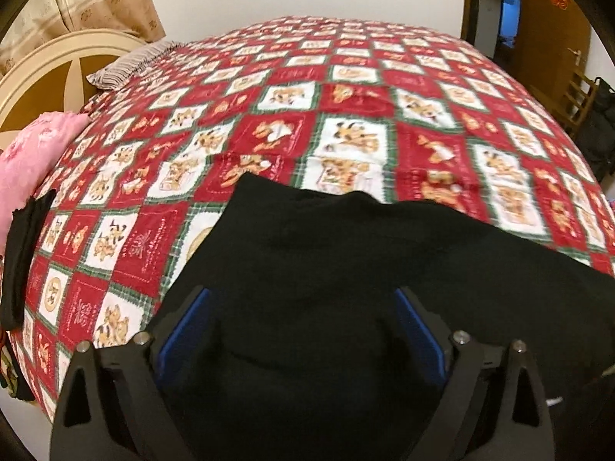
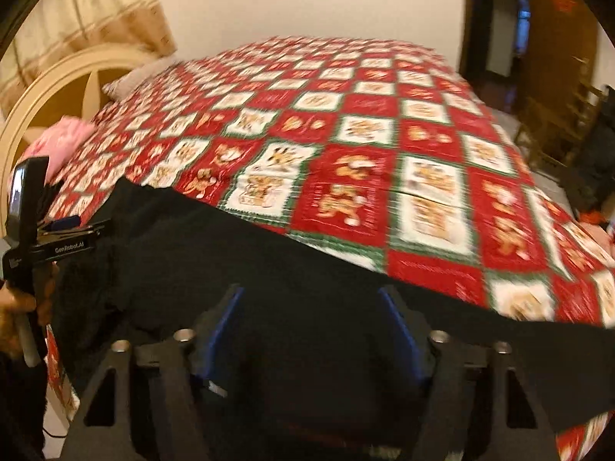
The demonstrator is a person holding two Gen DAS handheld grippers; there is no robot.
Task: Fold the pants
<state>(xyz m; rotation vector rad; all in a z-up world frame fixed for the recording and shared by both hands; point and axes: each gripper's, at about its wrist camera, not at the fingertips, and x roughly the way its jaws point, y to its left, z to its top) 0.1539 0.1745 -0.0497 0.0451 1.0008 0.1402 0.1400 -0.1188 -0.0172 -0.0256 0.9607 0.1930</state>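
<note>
Lying across the near edge of the bed, the black fabric pants (image 1: pixel 346 269) fill the space between and ahead of both sets of jaws. Your left gripper (image 1: pixel 301 296) has its blue-padded fingers (image 1: pixel 417 330) spread wide, the dark cloth spanning the gap between them; whether the pads touch the fabric cannot be told. Your right gripper (image 2: pixel 311 294) is likewise spread, with the pants (image 2: pixel 307 307) running under and past its fingers to both sides, though this view is blurred.

Beyond the jaws, the red, white and green checked quilt with teddy-bear prints (image 1: pixel 346 115) covers the whole bed. Far left of your left jaws, a pink quilted pillow (image 1: pixel 34 161) sits at the bed's head, with a strip of black folded cloth (image 1: pixel 23 253) draped just below it. A striped grey pillow (image 1: pixel 130 65) lies further ahead on the left, next to the cream arched headboard (image 1: pixel 46 61), with beige patterned curtains (image 1: pixel 100 0) behind. Ahead on the right stand a wooden chair (image 1: pixel 576 96) and a brown door (image 1: pixel 553 30).

In the right wrist view, your left gripper (image 2: pixel 73 226) shows side-on at the far left, held by your hand (image 2: pixel 19 307), over the pants' left end.
</note>
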